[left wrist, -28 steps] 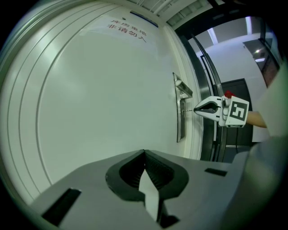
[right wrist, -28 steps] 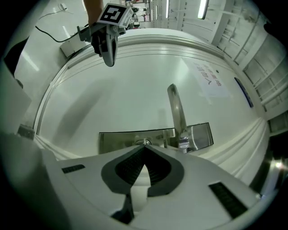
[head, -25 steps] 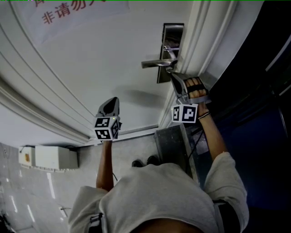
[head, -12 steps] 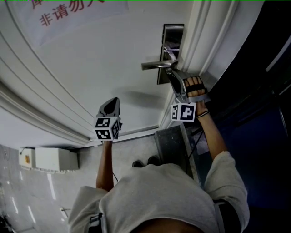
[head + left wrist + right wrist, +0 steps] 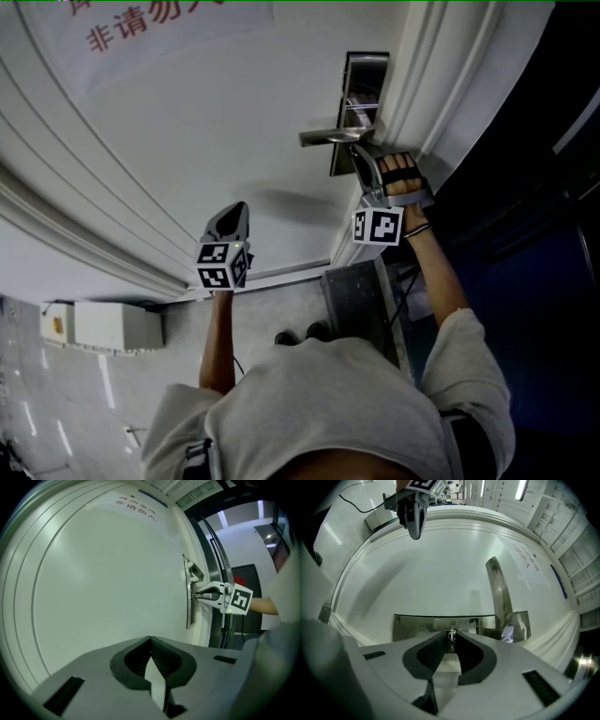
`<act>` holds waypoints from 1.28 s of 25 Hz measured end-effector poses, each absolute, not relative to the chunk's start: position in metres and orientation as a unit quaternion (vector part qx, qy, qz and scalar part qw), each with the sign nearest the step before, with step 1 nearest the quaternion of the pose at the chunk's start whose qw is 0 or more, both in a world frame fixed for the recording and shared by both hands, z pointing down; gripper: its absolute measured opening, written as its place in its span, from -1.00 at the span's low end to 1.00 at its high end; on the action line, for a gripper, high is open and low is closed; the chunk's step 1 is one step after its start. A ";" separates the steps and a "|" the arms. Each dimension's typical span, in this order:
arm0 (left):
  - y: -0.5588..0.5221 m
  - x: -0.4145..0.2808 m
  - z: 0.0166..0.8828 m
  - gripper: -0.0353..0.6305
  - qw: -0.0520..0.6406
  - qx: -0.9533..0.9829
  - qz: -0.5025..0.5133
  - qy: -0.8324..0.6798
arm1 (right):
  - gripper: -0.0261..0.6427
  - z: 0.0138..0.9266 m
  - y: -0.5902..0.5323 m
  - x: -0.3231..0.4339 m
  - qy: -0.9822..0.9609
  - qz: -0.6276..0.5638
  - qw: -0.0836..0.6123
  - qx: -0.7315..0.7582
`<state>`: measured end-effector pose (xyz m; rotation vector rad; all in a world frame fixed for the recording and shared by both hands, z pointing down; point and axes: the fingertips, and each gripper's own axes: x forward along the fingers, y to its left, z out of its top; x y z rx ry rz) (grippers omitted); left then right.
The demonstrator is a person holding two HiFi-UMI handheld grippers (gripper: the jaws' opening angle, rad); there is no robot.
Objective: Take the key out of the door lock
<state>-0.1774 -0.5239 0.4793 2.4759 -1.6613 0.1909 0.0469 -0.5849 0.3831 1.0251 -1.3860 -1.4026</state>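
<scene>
My right tongs (image 5: 450, 639) have just been closing and are now gripping the small silver key (image 5: 451, 634), which is sitting right at the long brushed-steel lock plate (image 5: 417, 623). My left tongs (image 5: 150, 641) are hanging clenched, empty, well away from that plate.

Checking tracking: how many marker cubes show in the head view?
2. One cube on the left gripper, off the door; the other cube on the right gripper at the lock plate, jaws just closed further around the key. None appears hidden.
</scene>
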 end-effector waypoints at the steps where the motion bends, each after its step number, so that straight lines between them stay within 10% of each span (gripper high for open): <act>1: -0.524 -0.178 0.479 -0.84 0.077 0.826 0.063 -0.554 | -0.71 0.381 -0.586 0.047 -0.556 -0.568 0.443 0.416; 32: -0.525 -0.167 0.481 -0.84 0.080 0.829 0.070 -0.549 | -0.83 0.380 -0.581 0.050 -0.544 -0.576 0.437 0.426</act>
